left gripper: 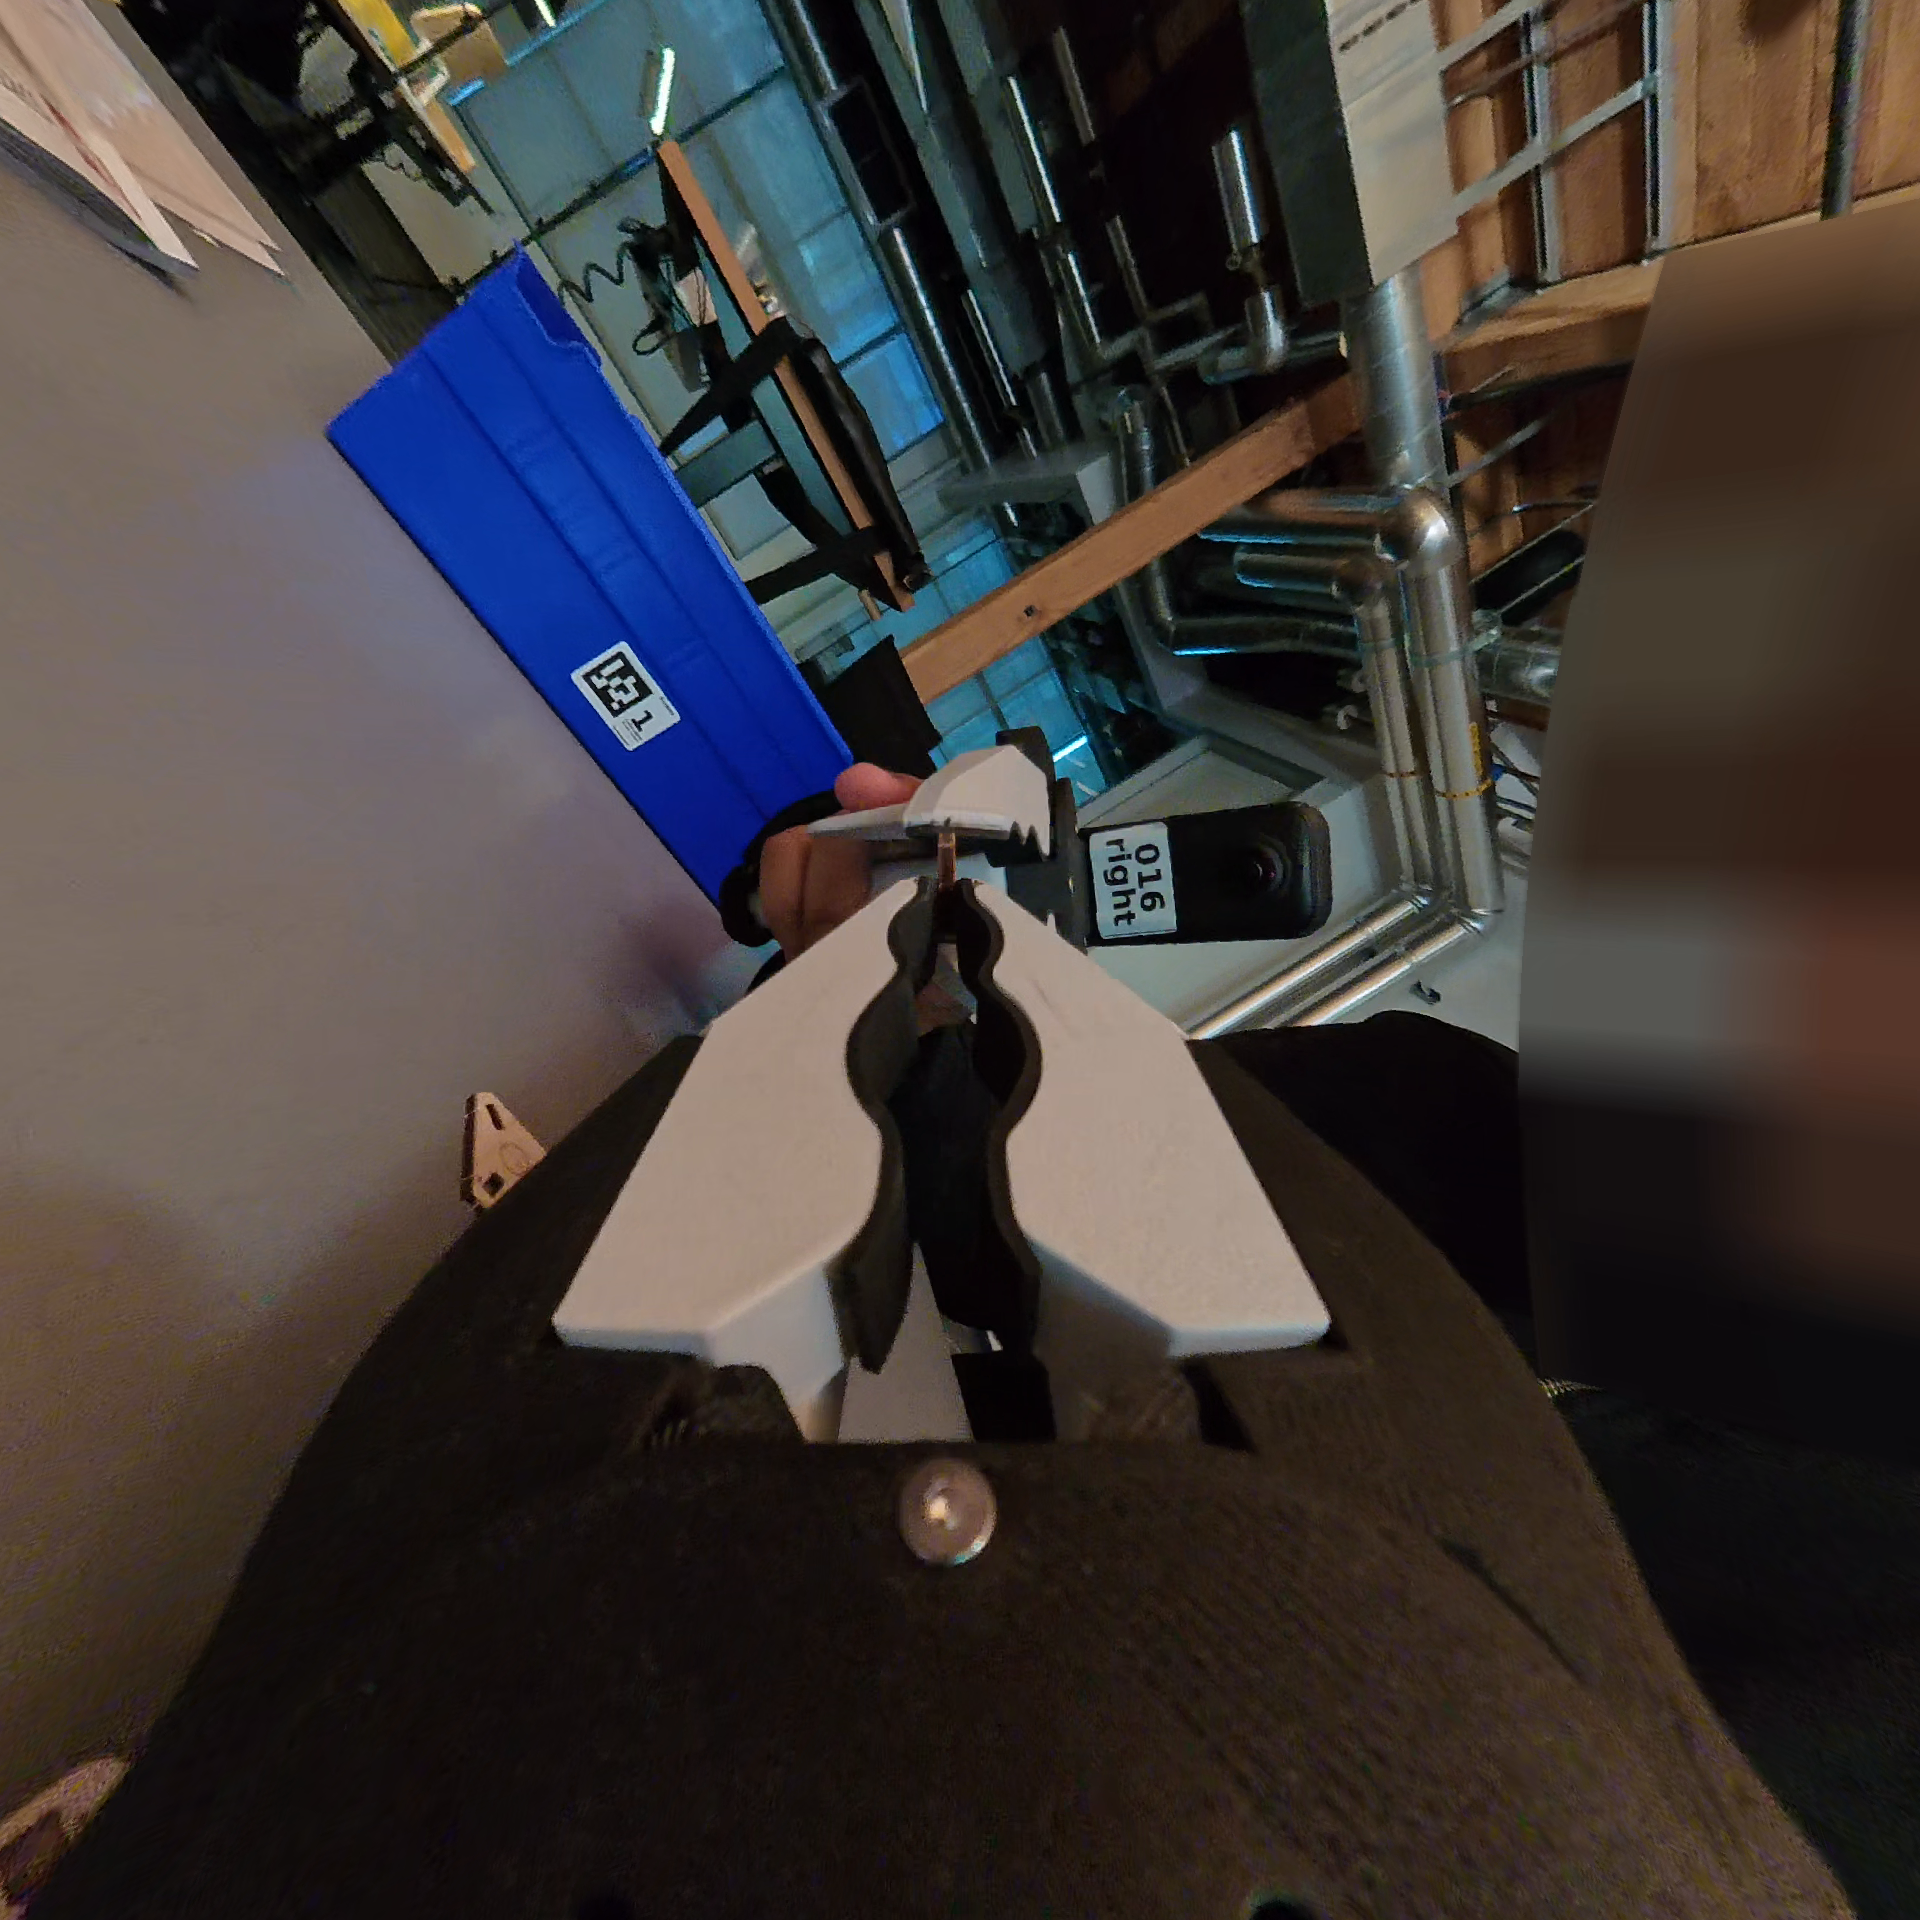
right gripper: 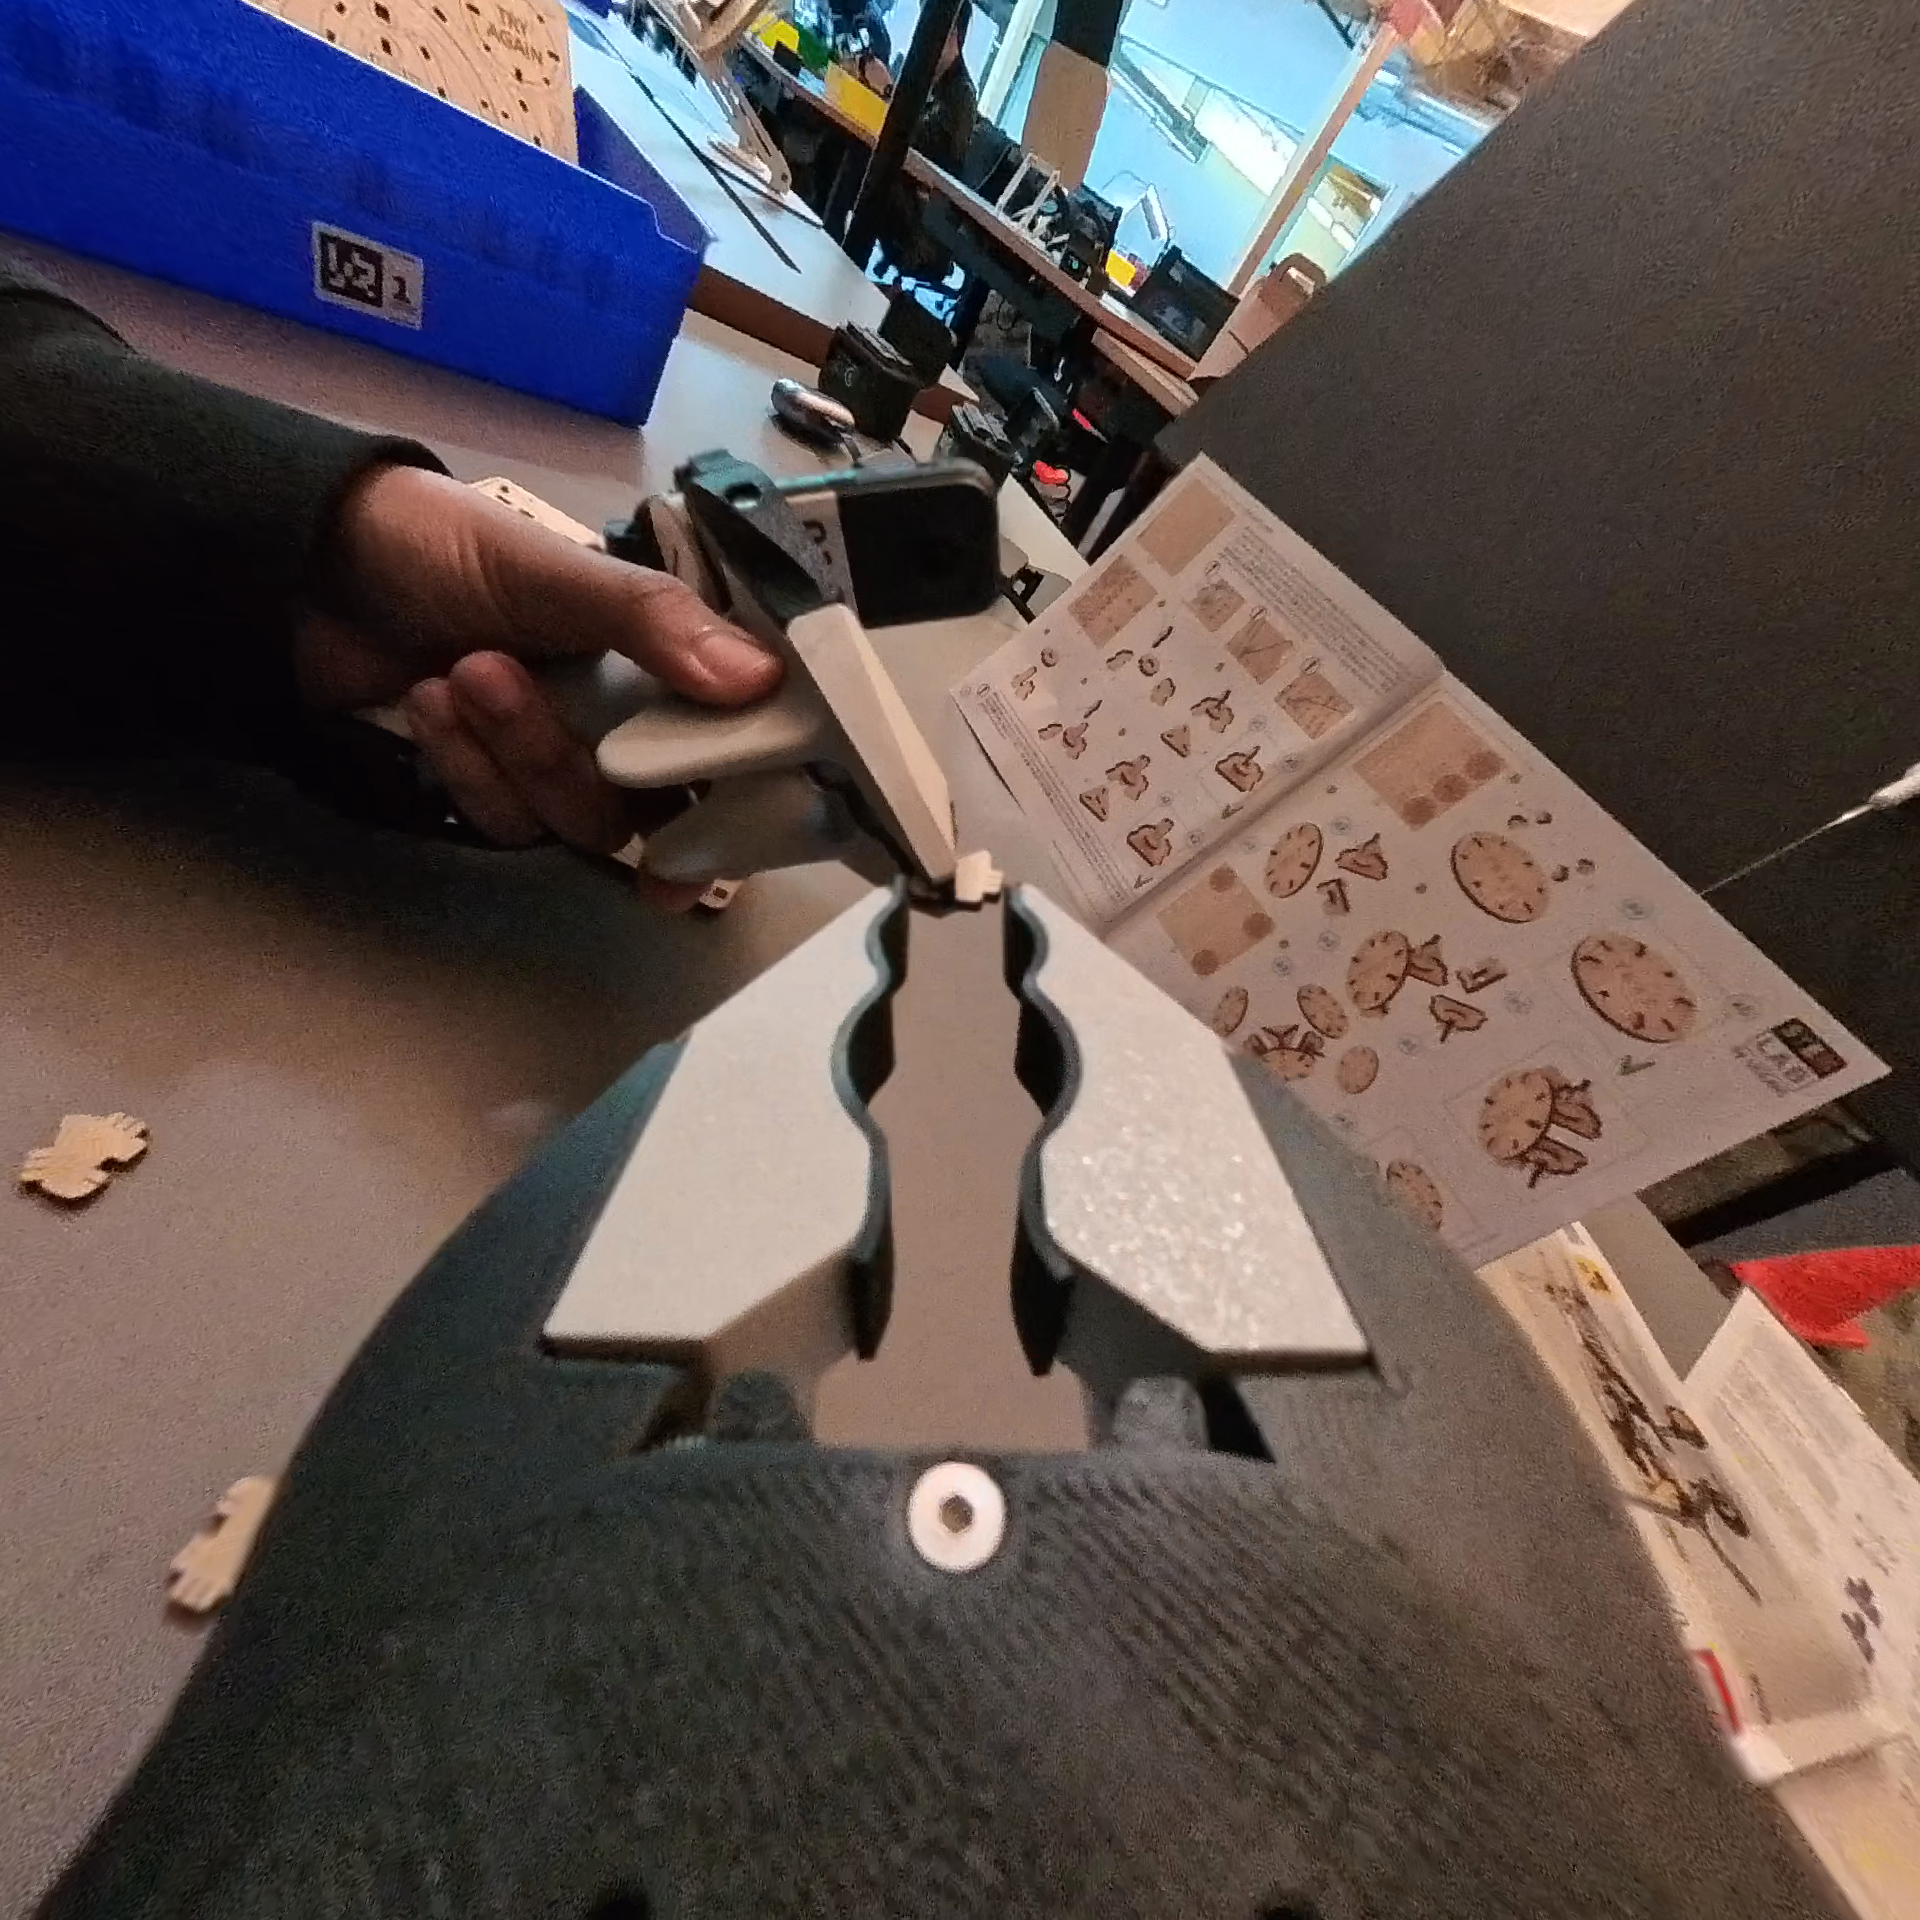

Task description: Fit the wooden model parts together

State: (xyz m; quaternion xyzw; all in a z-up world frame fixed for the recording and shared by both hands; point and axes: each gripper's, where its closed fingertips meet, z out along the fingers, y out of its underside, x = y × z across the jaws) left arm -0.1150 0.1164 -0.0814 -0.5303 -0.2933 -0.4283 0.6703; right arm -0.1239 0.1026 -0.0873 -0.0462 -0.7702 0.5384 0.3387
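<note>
Left wrist view, tongs [left gripper: 940,899] pinching wooden piece [left gripper: 945,868]

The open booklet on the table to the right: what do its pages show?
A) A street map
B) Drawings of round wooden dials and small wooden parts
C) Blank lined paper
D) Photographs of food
B: in the right wrist view the open booklet lies on the grey table, and its pages show tan, clock-like discs and small cut-out pieces arranged in steps.

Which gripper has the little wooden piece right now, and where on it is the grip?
The left gripper pinches the small wooden piece by one end. The right gripper is open around its free end, not gripping.
</note>
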